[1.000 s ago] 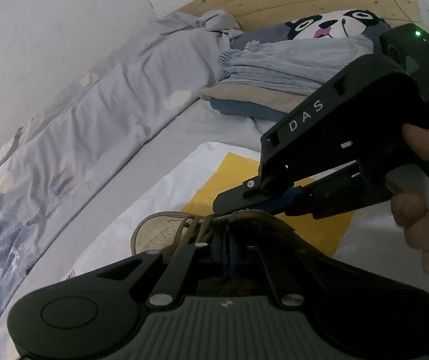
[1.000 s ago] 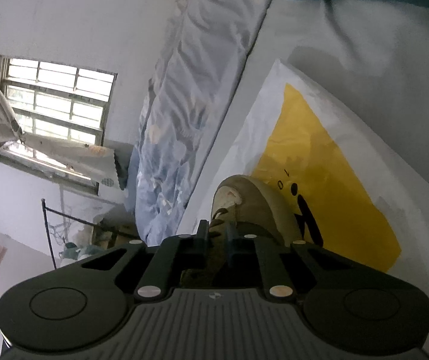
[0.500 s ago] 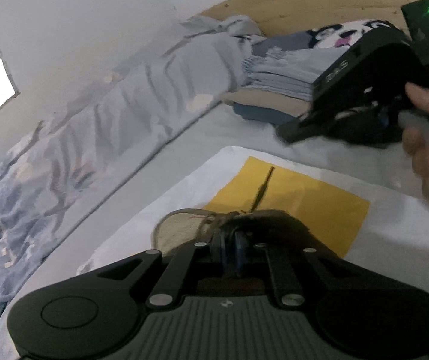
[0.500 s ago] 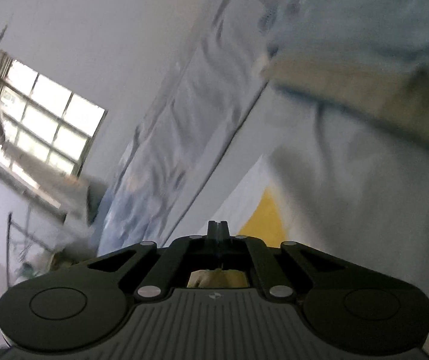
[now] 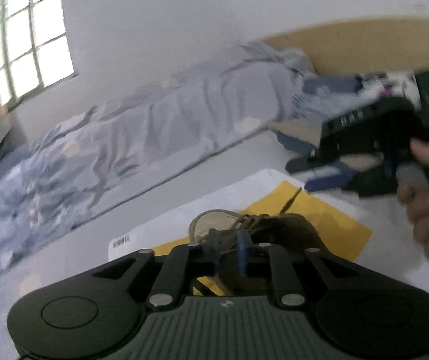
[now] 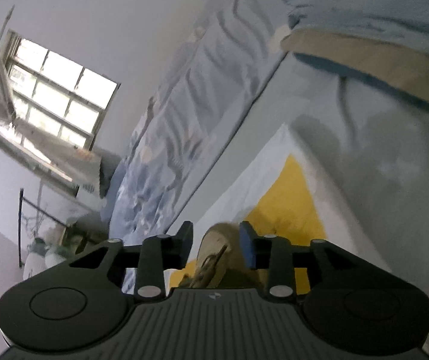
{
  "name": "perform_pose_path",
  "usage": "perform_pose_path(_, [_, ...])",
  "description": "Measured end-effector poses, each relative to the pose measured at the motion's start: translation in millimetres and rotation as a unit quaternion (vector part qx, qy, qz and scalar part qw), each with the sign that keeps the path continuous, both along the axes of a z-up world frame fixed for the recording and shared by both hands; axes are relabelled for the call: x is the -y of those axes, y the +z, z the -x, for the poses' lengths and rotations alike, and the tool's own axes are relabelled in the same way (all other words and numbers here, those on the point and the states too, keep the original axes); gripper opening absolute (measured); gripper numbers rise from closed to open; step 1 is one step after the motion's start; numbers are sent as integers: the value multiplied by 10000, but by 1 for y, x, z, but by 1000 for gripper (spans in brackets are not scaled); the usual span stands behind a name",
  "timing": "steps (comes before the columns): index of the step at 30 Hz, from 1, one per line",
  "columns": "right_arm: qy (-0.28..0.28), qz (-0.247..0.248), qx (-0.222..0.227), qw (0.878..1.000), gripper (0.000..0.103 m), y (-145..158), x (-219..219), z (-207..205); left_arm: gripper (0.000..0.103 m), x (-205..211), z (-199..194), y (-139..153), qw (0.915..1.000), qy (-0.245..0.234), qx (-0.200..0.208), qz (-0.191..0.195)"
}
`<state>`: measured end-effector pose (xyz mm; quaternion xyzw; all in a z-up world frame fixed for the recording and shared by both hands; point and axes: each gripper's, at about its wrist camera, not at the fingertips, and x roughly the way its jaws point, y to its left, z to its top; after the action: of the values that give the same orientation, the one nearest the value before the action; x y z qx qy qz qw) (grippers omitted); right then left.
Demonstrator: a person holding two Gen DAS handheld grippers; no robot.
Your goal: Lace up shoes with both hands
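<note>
The shoe (image 5: 277,231), a tan one with laces (image 5: 244,220) bunched at its top, lies on a yellow sheet (image 5: 328,219) that rests on a white bag (image 5: 214,198) spread over the grey bed (image 5: 244,156). In the right wrist view the shoe's toe (image 6: 217,240) shows low in the middle, with a lace end (image 6: 214,259) lying along it.

The left gripper (image 5: 229,249) sits right over the near end of the shoe. Its jaws have just been opening and now stand a little apart, with part of the laces showing in the narrow gap; whether the pads still press on the laces cannot be told through the blur.

The right gripper (image 6: 218,243) is lifted clear above the shoe, to the shoe's right and farther back in the left wrist view (image 5: 319,177), held by a hand (image 5: 427,198). Its jaws have just been opening and stand clearly apart; the shoe's toe only shows through the gap from behind, and nothing is gripped.

Beyond the shoe, a rumpled blue-grey quilt (image 5: 124,150) runs along the far side of the bed by the white wall (image 5: 184,30). A folded stack of cloth (image 6: 364,48) lies past the yellow sheet toward the wooden headboard (image 5: 364,48). A barred window (image 5: 25,39) is set in the wall, well away from the shoe on the left.
</note>
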<state>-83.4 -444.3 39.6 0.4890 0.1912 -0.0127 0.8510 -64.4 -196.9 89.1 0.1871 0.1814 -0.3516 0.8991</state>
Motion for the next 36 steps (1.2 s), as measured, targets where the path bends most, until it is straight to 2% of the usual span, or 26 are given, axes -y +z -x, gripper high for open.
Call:
perform_pose_path(3, [76, 62, -62, 9999, 37, -3, -10, 0, 21, -14, 3, 0, 9993, 194, -147, 286])
perform_pose_path(8, [65, 105, -271, 9996, 37, -10, -18, 0, 21, -24, -1, -12, 9957, 347, -755, 407])
perform_pose_path(11, [103, 4, -382, 9992, 37, -15, -20, -3, 23, -25, -14, -19, 9909, 472, -1052, 693])
perform_pose_path(18, [173, -33, -345, 9992, 36, -20, -27, -6, 21, -21, -33, -30, 9817, 779, -1339, 1103])
perform_pose_path(20, [167, 18, -351, 9992, 26, -20, -29, -4, 16, -23, -34, -34, 9788, 823, -1386, 1260])
perform_pose_path(22, [219, 105, -264, 9994, 7, -17, -32, -3, 15, -23, -31, -35, 9783, 892, -1320, 1322])
perform_pose_path(23, [215, 192, -252, 9993, 4, -14, -33, -3, 15, -23, -29, -36, 9778, 935, -1293, 1355])
perform_pose_path(30, [136, 757, -148, 9969, 2, -2, -37, 5, 12, -27, -27, -38, 9690, 1209, -1360, 1670])
perform_pose_path(36, [-314, 1088, -97, 9935, 2, 9, -17, 16, 11, -27, -25, -40, 9655, 1396, -1280, 1784])
